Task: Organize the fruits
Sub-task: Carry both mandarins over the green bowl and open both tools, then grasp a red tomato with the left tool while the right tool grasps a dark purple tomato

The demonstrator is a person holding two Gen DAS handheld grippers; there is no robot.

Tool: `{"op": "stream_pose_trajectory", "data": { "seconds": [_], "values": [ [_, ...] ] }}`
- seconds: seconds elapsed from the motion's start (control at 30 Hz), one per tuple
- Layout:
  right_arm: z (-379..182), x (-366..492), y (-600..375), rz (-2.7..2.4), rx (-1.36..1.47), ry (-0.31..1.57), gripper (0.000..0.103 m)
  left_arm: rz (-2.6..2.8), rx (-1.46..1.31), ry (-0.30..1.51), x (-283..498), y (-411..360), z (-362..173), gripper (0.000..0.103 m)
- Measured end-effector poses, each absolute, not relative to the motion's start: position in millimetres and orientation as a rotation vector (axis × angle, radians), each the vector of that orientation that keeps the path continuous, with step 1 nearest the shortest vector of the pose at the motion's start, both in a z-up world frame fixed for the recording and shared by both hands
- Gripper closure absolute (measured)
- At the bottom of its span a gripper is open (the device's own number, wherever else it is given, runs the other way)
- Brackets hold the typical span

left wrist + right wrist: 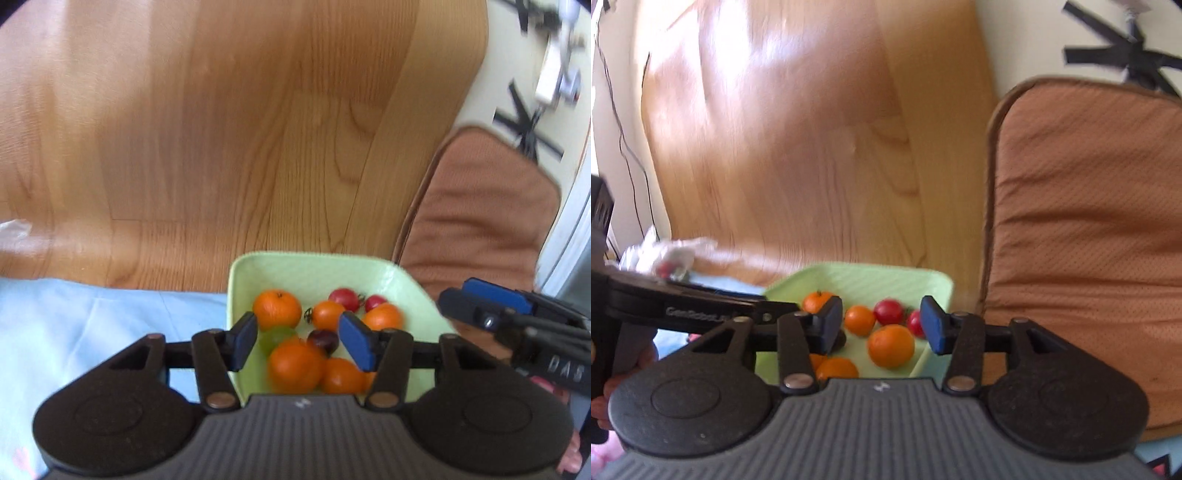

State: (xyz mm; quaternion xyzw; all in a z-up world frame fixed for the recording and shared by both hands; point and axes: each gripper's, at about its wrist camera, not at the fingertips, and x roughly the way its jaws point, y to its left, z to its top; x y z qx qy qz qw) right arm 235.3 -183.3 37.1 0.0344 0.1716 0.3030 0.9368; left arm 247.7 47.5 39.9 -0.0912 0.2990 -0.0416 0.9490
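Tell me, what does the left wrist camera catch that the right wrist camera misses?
Only the left wrist view shows the green grape and the light blue cloth.
Only the right wrist view shows the crumpled plastic bag and a dark cable along the wall.
Both show the green tray of oranges and red fruit, the wooden table and the brown cushion.

The black two-finger left gripper (299, 341) has blue rubber pads (356, 345), copper-coloured rivets and a ribbed grey base; the matching right gripper (881, 328) bears silver rivets.
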Motion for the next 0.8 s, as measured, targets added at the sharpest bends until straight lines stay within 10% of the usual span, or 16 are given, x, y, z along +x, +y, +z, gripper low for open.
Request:
{"op": "stream_pose_trajectory", "data": {
  "seconds": [0.8],
  "values": [
    [5,207,-182,0.708,0.216,0.689,0.063,-0.332,-0.628,0.943,214,91,-8,0.044]
  ]
}}
